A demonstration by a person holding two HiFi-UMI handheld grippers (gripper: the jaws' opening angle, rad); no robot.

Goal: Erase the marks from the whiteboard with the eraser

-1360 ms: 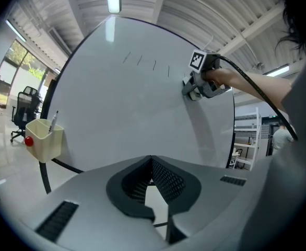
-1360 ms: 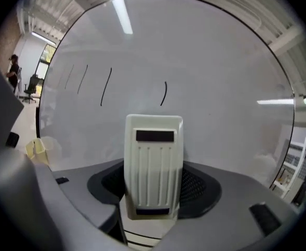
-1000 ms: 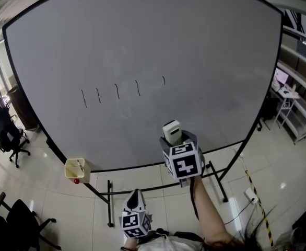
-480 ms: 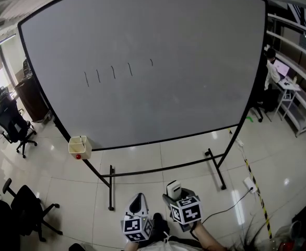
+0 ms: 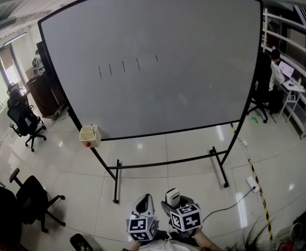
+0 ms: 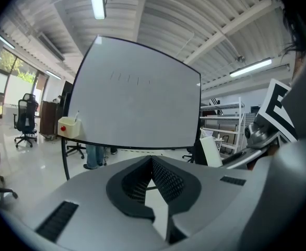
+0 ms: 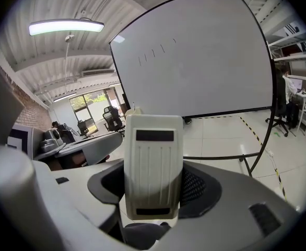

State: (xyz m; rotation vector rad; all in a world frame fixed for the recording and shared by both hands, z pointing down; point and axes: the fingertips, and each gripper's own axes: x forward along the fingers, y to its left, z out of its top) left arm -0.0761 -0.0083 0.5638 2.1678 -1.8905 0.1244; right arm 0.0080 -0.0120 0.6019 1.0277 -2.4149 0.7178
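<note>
right gripper (image 7: pixel 154 187) clamps eraser (image 7: pixel 153 156), ready for wiping | left gripper (image 6: pixel 152 184) closed, empty, spare | marks (image 5: pixel 122 67) upper-left on whiteboard (image 5: pixel 195 61), out of reach

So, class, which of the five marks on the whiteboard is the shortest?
The rightmost mark: a small curved tick, while the four left of it are long upright strokes.

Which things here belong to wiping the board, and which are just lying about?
For the job: whiteboard, its pen marks, eraser held in the right claw.
Lying about: office chairs, cream box on the board's frame, shelving, left claw, shut and empty.
</note>
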